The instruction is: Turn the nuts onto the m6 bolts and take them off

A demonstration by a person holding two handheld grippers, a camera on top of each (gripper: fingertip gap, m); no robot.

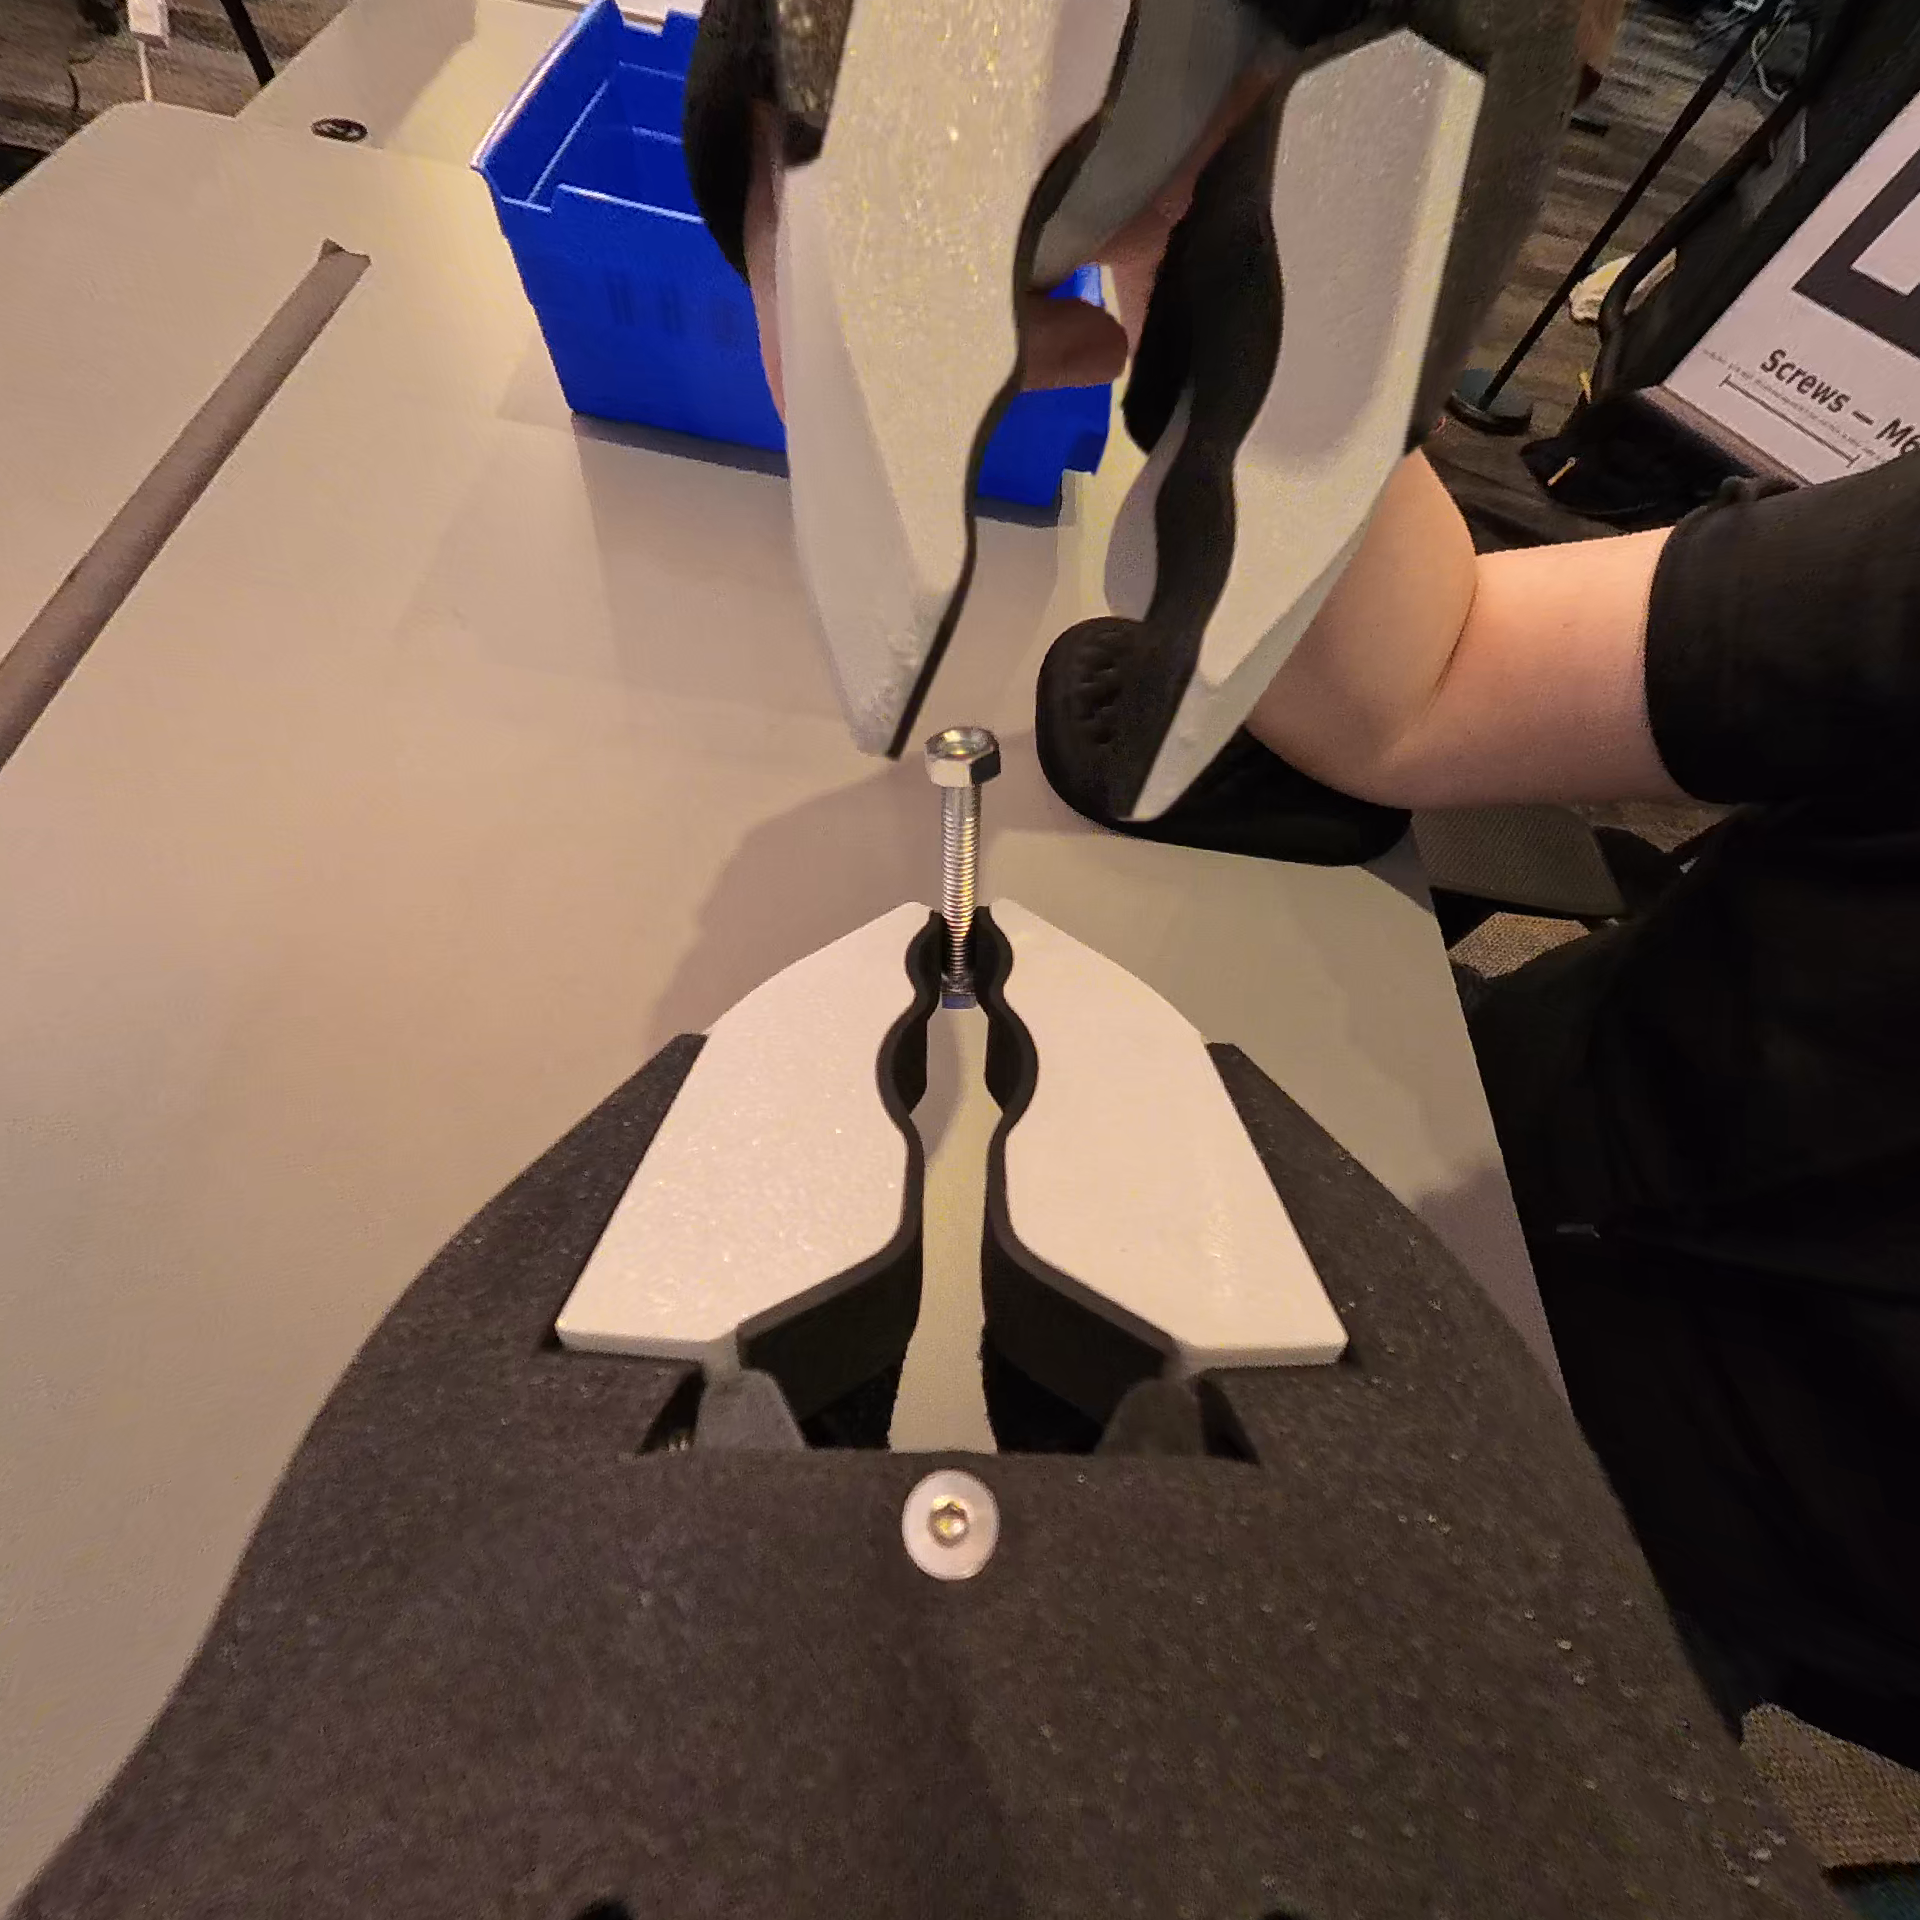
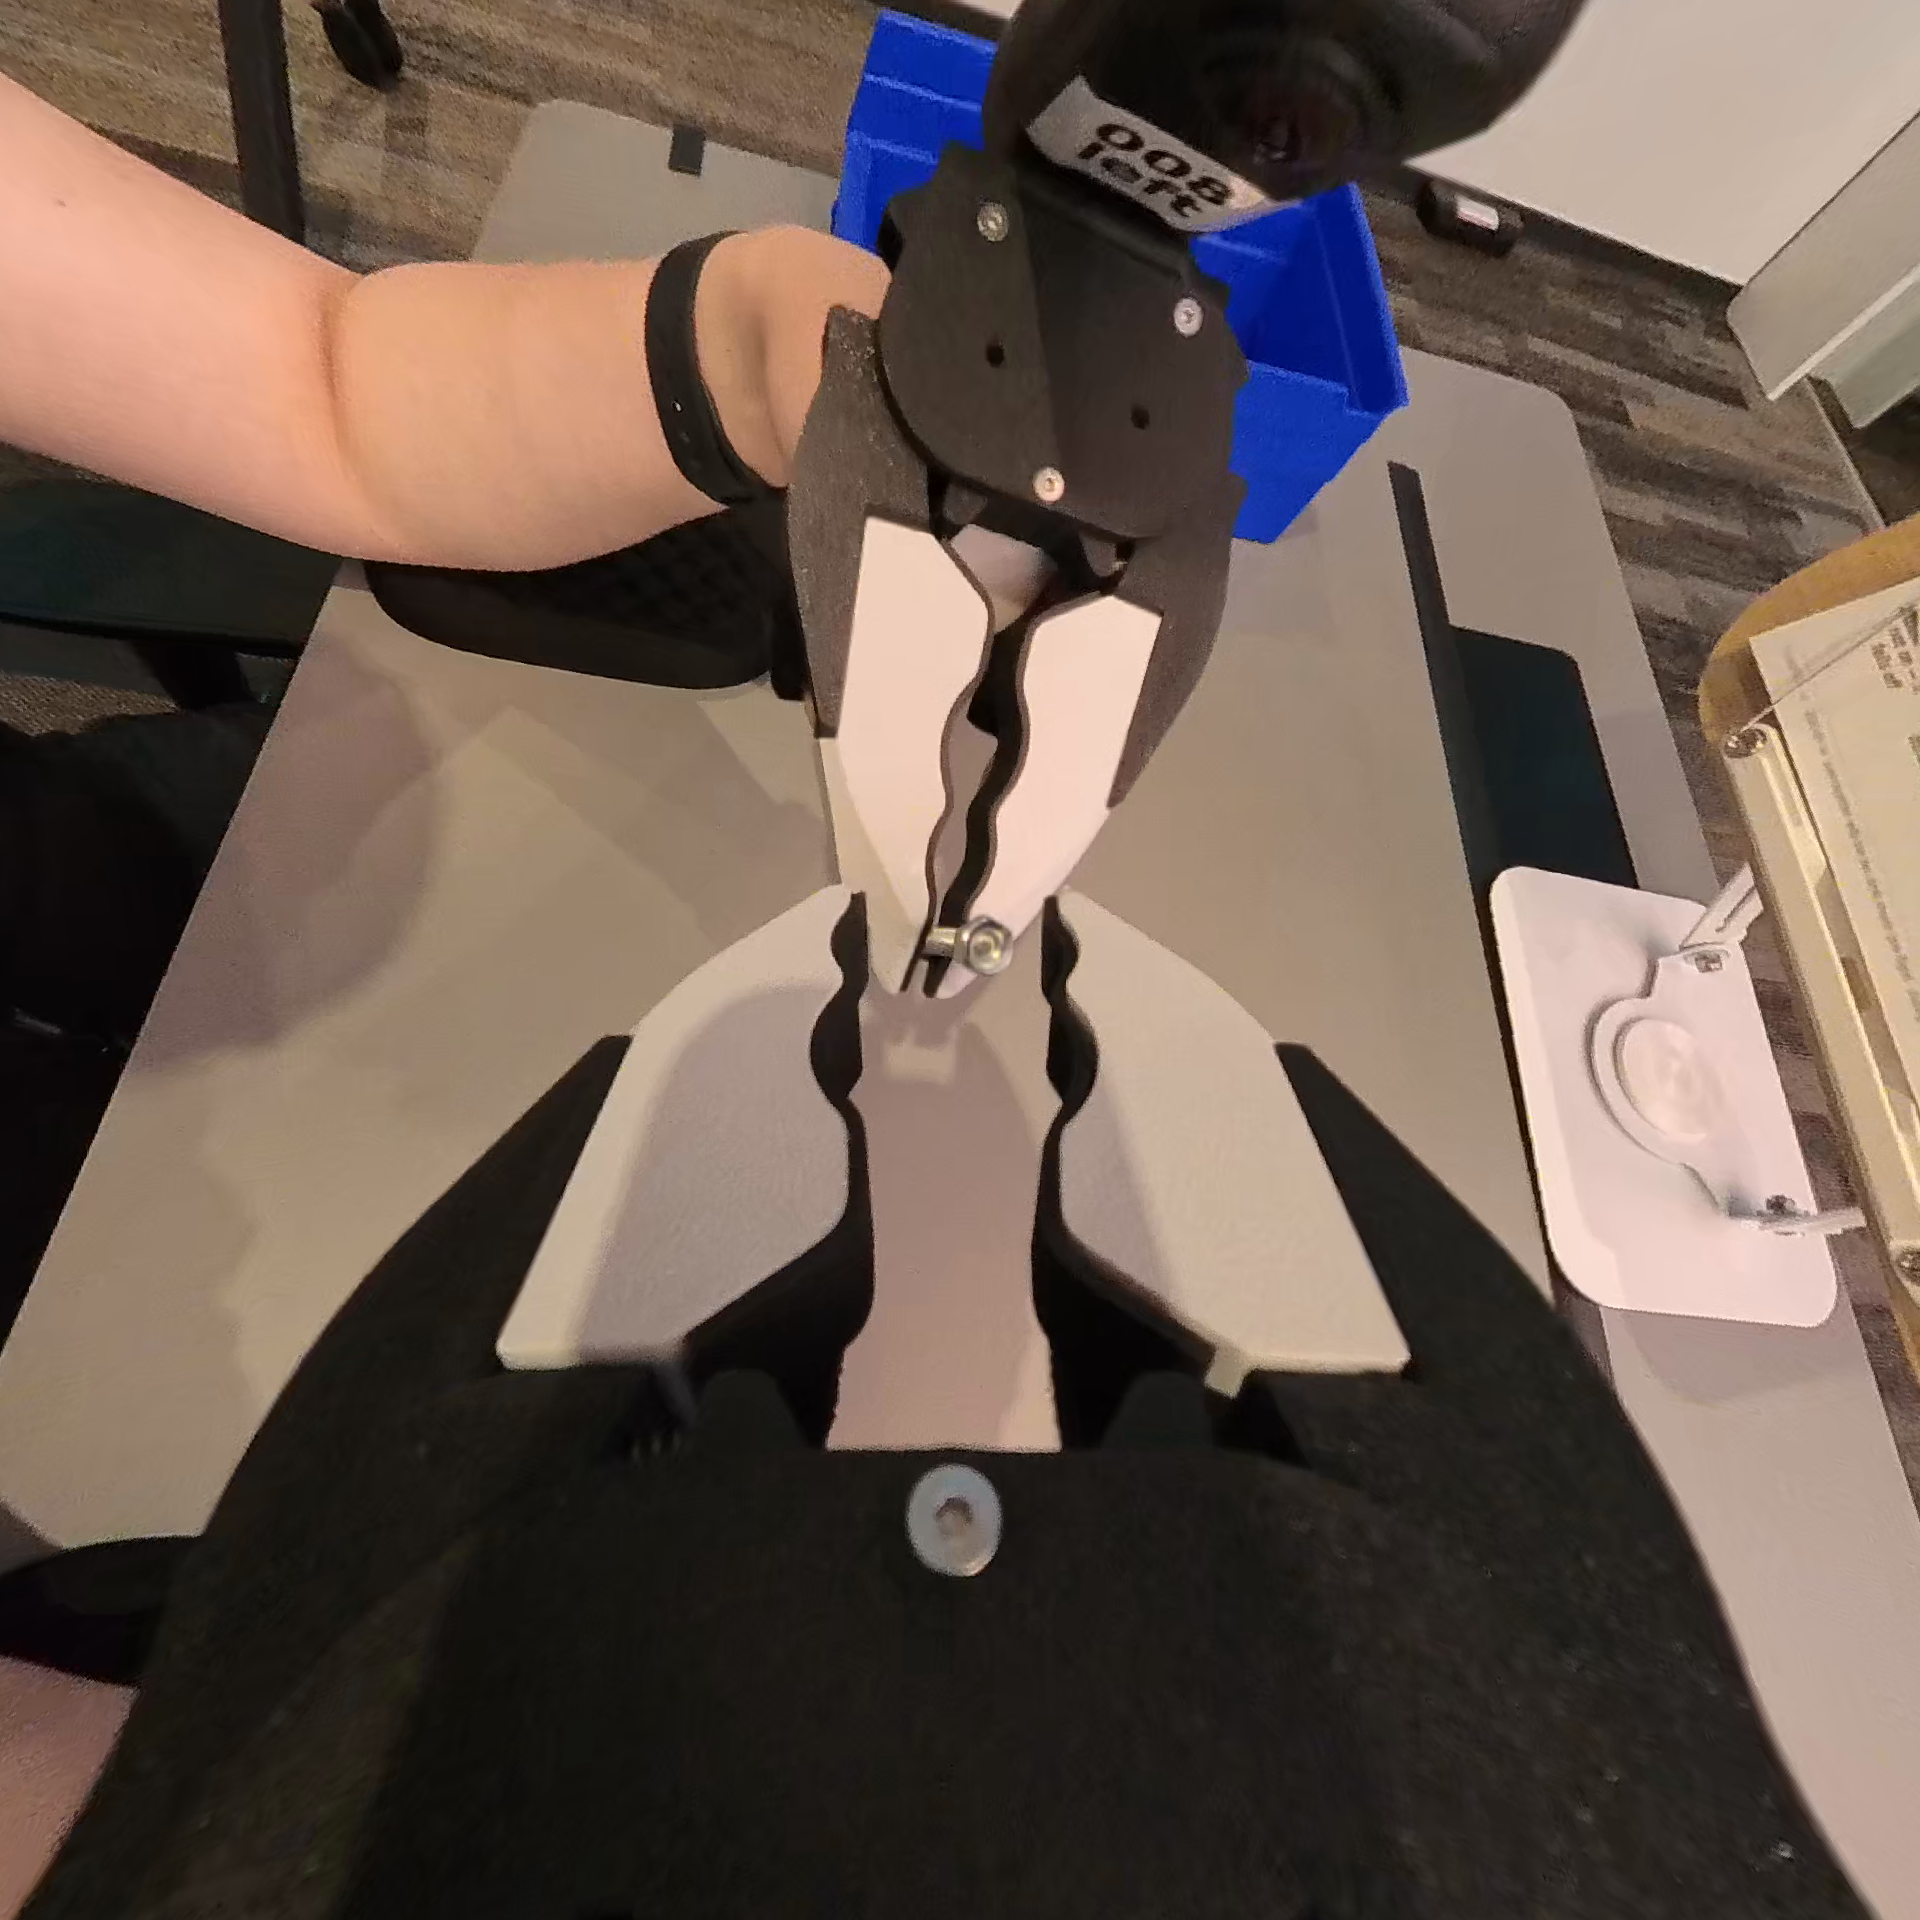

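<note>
My left gripper [image 1: 961,912] is shut on the lower shaft of a silver M6 bolt [image 1: 958,842], which points forward away from it. A hex nut [image 1: 961,755] sits on the bolt's far end. My right gripper [image 1: 1023,774] comes in from above, open, with a finger on each side of the nut; one finger [image 1: 883,717] is very close to it. In the right wrist view my right gripper [image 2: 954,930] is open around the tips of the left gripper [image 2: 920,982], where the nut [image 2: 982,943] shows. The bolt's gripped end is hidden.
A grey table [image 1: 364,831] lies under both grippers. A blue bin [image 1: 623,291] stands at its far side, also in the right wrist view [image 2: 1309,416]. A person's forearm rests on a black pad [image 2: 582,623]. A white plate with a bracket [image 2: 1662,1091] lies to the right. There is about 4 centimetres between the tips of the two grippers.
</note>
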